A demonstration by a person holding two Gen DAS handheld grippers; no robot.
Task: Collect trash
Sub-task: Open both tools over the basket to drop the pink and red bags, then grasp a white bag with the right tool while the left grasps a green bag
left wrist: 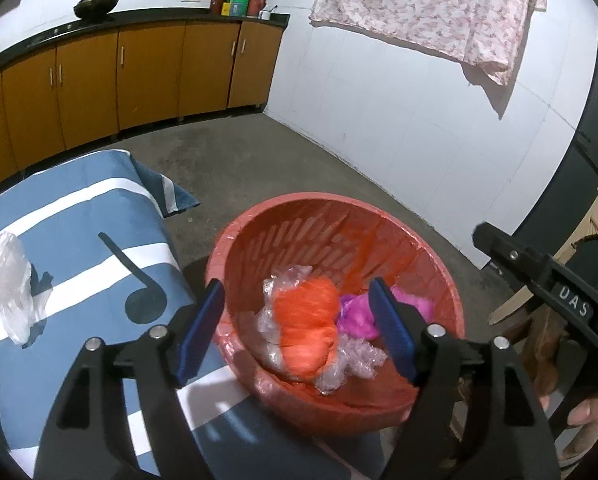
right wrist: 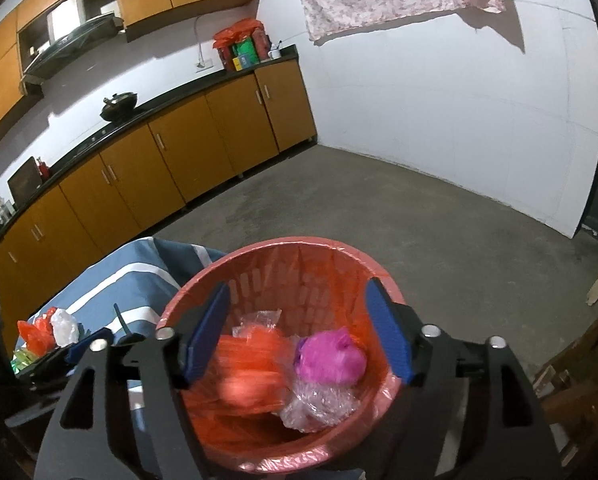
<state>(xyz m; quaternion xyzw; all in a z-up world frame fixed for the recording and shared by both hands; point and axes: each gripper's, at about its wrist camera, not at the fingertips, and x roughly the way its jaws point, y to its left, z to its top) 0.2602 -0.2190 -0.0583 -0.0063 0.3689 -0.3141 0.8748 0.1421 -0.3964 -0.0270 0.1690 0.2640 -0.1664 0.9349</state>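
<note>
Inside the red slotted basket [left wrist: 439,280], lined with a red bag, lie a crumpled orange bag [left wrist: 307,320], a magenta bag [left wrist: 359,316] and clear plastic [left wrist: 271,356]. Both the left tool [left wrist: 299,332] and right tool [right wrist: 299,332] hang spread and empty over it. At nine o'clock a white bag [left wrist: 9,280] rests on the blue striped desk [left wrist: 99,280]; brown cabinets [left wrist: 151,72] stand at eleven.
</note>
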